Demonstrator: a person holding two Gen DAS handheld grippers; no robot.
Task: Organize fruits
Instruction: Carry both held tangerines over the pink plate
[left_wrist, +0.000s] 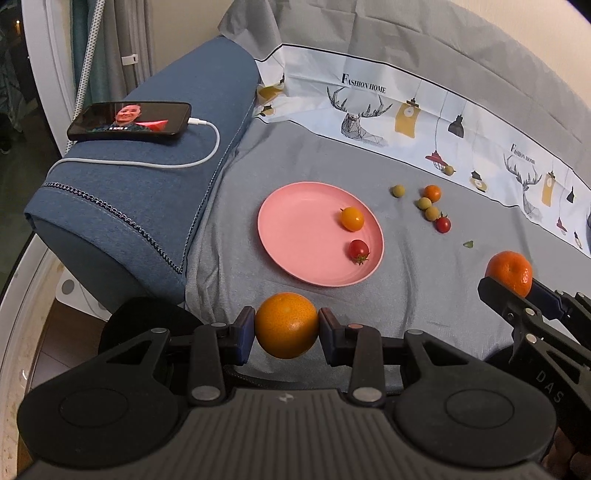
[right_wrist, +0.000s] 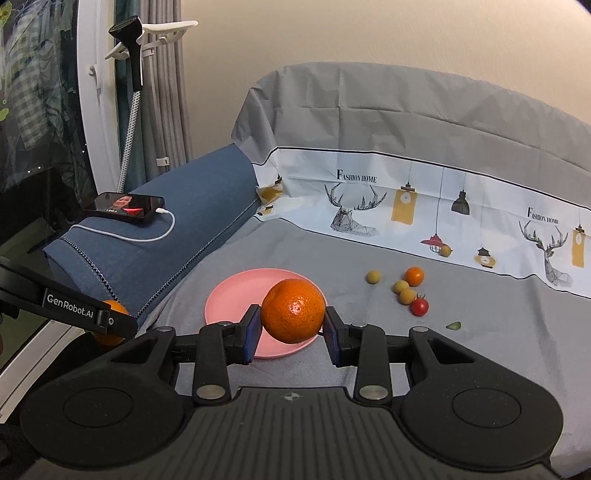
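The left claw (left_wrist: 286, 326) is closed on a round yellow-orange fruit (left_wrist: 286, 325), low in the middle of the left view. Its blue pads (left_wrist: 246, 332) press on both sides of the fruit. The right claw (right_wrist: 291, 325) is closed on a round dark orange mandarin (right_wrist: 293, 310), in the middle of the right view, in front of the round pink plastic plate (left_wrist: 303, 236).

The plate sits on the grey sheet (left_wrist: 406, 280) of the bed. A small yellow tomato (left_wrist: 352, 218) and a small red tomato (left_wrist: 358, 250) lie on the plate. More little fruits (left_wrist: 428, 205) lie close together on the sheet, right of the plate. A black phone (left_wrist: 129, 121) with a white cord rests on the blue cushion (left_wrist: 147, 192) at the upper left.
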